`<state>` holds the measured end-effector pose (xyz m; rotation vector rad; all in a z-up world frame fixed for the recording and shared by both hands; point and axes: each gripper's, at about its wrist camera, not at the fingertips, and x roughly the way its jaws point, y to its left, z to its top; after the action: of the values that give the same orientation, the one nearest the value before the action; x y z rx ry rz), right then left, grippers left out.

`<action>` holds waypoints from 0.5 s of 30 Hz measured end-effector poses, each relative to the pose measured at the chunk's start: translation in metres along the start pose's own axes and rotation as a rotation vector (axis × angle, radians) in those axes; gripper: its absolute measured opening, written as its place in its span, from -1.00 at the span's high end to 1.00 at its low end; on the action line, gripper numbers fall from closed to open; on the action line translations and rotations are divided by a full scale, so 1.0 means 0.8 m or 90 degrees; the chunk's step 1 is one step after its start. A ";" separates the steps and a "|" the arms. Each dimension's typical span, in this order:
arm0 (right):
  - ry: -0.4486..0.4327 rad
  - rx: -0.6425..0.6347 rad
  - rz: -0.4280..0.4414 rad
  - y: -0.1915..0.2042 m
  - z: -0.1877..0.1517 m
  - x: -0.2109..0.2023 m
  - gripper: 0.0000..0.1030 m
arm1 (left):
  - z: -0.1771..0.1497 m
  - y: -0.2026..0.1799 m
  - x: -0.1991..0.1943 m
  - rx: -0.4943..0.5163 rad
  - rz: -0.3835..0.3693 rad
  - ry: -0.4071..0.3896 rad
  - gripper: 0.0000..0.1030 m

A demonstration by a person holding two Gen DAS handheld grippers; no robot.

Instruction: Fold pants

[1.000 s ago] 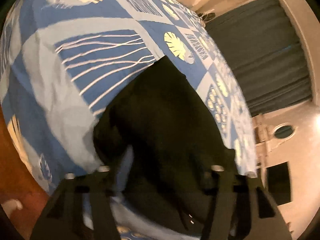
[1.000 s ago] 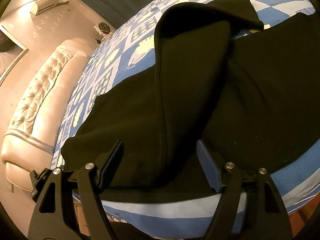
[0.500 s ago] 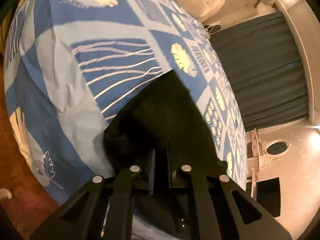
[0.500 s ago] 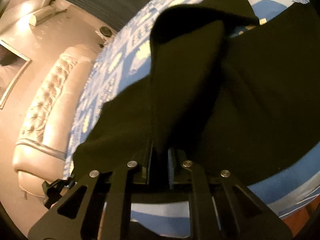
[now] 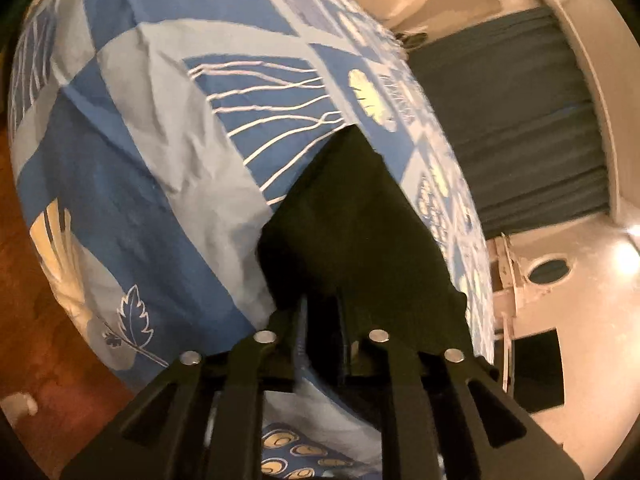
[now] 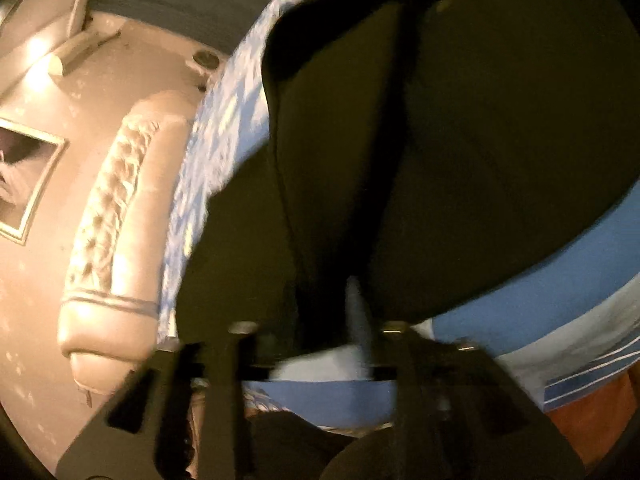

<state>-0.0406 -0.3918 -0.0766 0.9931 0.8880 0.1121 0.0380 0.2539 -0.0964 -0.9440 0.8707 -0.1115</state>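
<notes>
Your left gripper point(image 5: 320, 332) has its jaws narrow but opening, w/ black pants point(image 5: 360, 232) fabric between the fingers; the pads look to be just about touching the cloth, tho the dark fabric against dark fingers makes the contact hard to read, so can't tell for sure if it's gripped or let go. From that side the pants run as a dark strip from the gripper up across the blue patterned bedspread point(image 5: 152, 168), ending in a corner near the white-line print. Your right gripper point(image 6: 320, 320) is blurred; its jaws are opening too, a raised fold of the pants point(image 6: 340, 140) sits between them, and the right finger point(image 6: 358, 316) shows pale w/ a gap beside it, so the fold looks loose there. Most of the pants lie spread over the bed at right in the right wrist view, w/ the fold ridge running up the middle. Tufted headboard point(image 6: 108, 220) at left, dark curtain point(image 5: 520, 120) behind the bed, wood floor point(image 5: 44, 320) below the bed edge.
</notes>
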 end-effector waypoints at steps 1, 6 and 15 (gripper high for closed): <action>-0.024 0.012 0.012 -0.001 0.008 -0.012 -0.19 | 0.000 -0.003 -0.010 0.009 0.001 -0.012 0.25; -0.136 0.133 0.084 -0.033 0.083 -0.046 -0.21 | -0.003 -0.024 -0.051 0.051 0.011 -0.064 -0.38; -0.202 0.320 0.077 -0.097 0.179 0.010 -0.06 | -0.014 -0.089 -0.002 0.053 -0.006 0.010 -0.66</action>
<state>0.0406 -0.5299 -0.1069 1.4859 0.5695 -0.1725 0.0484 0.2038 -0.0455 -0.8697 0.8701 -0.1620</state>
